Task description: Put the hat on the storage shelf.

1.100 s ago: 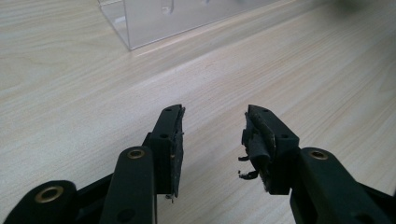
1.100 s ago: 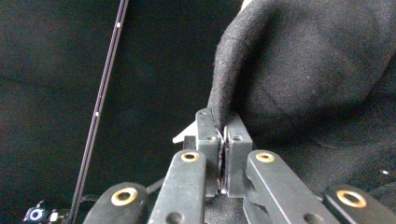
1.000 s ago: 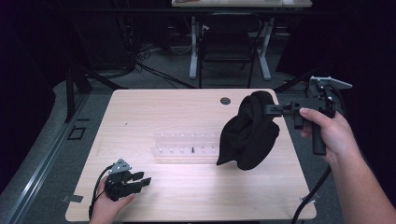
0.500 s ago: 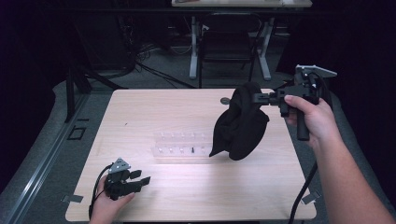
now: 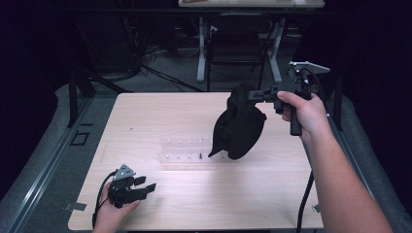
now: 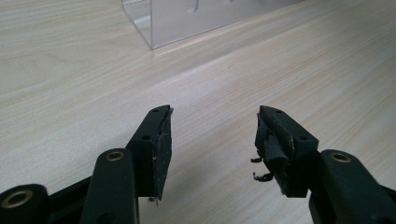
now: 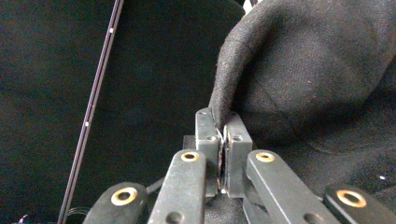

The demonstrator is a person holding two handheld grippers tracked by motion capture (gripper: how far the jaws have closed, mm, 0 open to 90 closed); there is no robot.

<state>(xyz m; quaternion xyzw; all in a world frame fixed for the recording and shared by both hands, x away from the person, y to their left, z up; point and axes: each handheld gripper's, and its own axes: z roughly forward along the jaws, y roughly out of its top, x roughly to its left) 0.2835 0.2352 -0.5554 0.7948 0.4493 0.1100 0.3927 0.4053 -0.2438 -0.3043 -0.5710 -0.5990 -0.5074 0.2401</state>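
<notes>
1. Black cloth [image 5: 239, 127] hangs from your right tongs [image 5: 253, 94], lifted over the right half of the bench [image 5: 165, 111], toward its far edge. Its lowest folds drape just in front of the right end of the clear plastic tray [image 5: 187, 149]; whether they touch the tray cannot be told.
2. In the right gripper view, your right tongs [image 7: 223, 122] are clamped fully together on a thin fold at the cloth's [image 7: 317, 79] edge. Pinching one edge lets the rest of the fabric fall free and open out under its own weight.
3. Your left tongs [image 5: 148, 184] rest low at the near left corner of the bench, pointing toward the tray. Their jaws have just been opening. In the left gripper view, the left tongs [image 6: 212, 135] stand apart with bare bench [image 6: 70, 56] between them; nothing is gripped.
4. Judged from this layout, the left tongs are parked spread and ready to take a second edge of the cloth once you bring it within reach.
5. The tray's near corner [image 6: 154, 28] lies ahead of the left tongs, apart from them.
</notes>
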